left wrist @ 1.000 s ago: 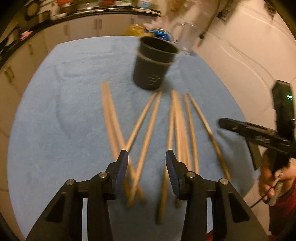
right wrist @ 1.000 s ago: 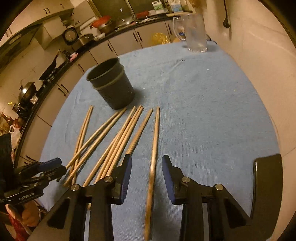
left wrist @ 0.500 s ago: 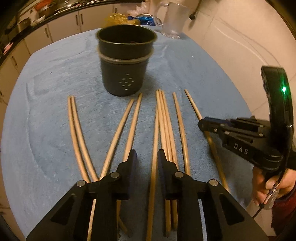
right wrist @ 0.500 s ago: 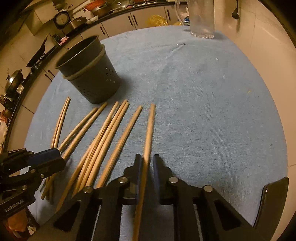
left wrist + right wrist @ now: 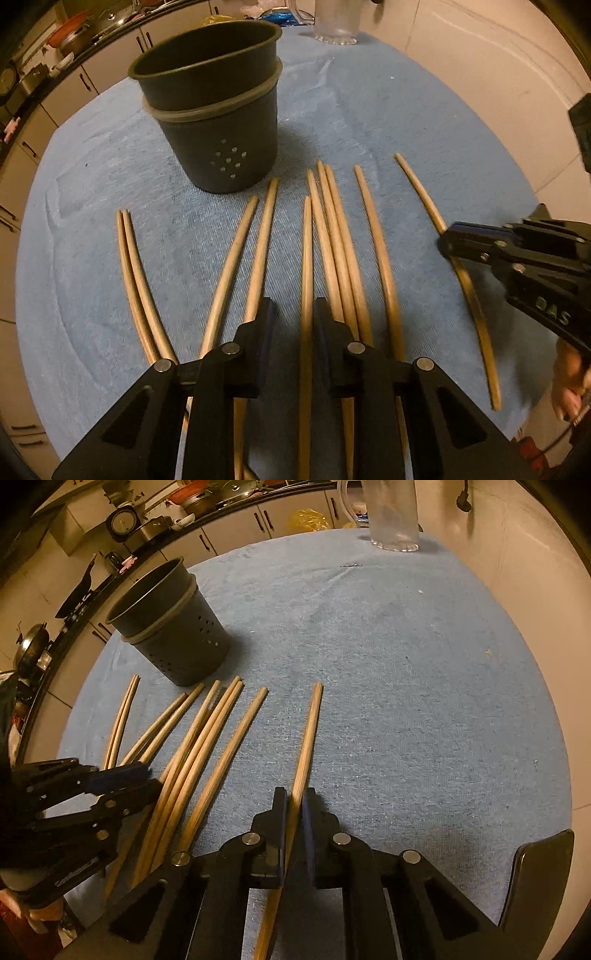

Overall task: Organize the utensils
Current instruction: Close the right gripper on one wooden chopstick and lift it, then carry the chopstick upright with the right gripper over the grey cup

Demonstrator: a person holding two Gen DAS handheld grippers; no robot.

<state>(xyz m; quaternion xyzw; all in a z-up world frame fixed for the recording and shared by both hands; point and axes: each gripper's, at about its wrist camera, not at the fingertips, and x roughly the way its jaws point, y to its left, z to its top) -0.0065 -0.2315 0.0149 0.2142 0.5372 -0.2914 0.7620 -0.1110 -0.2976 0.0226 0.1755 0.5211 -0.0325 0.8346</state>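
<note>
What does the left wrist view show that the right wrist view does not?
Only the left wrist view: the person's right hand behind the right gripper. Only the right wrist view: a lidded pot at the far left. Both: the holder, the chopsticks, the blue cloth, the clear jug, the left gripper and the right one.

my left gripper (image 5: 290,314) straddles one chopstick (image 5: 306,258) on the blue cloth (image 5: 92,221), jaws narrow; whether the pads touch it is hard to tell. the right gripper (image 5: 448,245) pinches the outermost chopstick (image 5: 424,195). the holder (image 5: 218,122) stands beyond.
</note>
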